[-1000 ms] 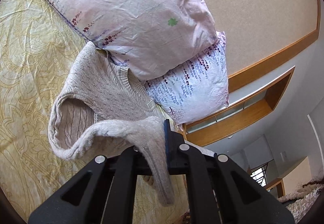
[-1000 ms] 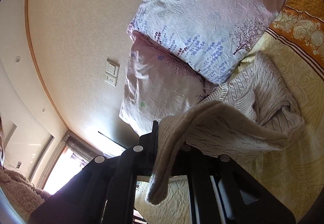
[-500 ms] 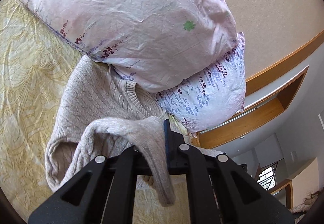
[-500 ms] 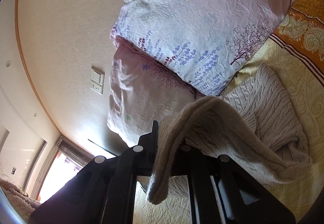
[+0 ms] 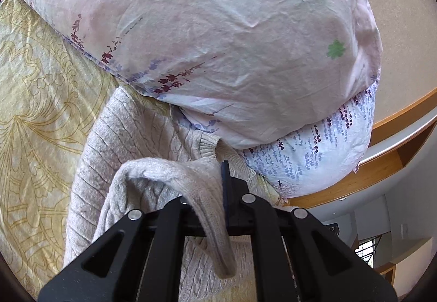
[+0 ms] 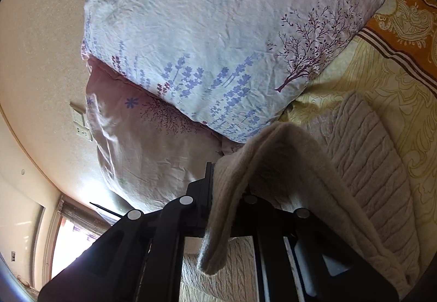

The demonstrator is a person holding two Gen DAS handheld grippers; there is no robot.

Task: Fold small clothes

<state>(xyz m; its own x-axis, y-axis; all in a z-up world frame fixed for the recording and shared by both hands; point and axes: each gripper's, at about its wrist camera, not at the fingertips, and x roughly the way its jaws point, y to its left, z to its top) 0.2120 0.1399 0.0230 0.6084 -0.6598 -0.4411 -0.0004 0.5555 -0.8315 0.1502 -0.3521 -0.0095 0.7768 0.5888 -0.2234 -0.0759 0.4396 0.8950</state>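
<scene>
Okay, my left gripper and right gripper both pinch the sweater's folded edge; sweater lies on the bed, collar toward pillows.

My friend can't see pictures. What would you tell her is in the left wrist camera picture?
A black left gripper pinches the edge of a beige knitted sweater, and a flap of it droops over the fingers. The rest of the sweater lies on a yellow patterned bedspread. Two stacked floral pillows fill the top, against a beige wall.
</scene>
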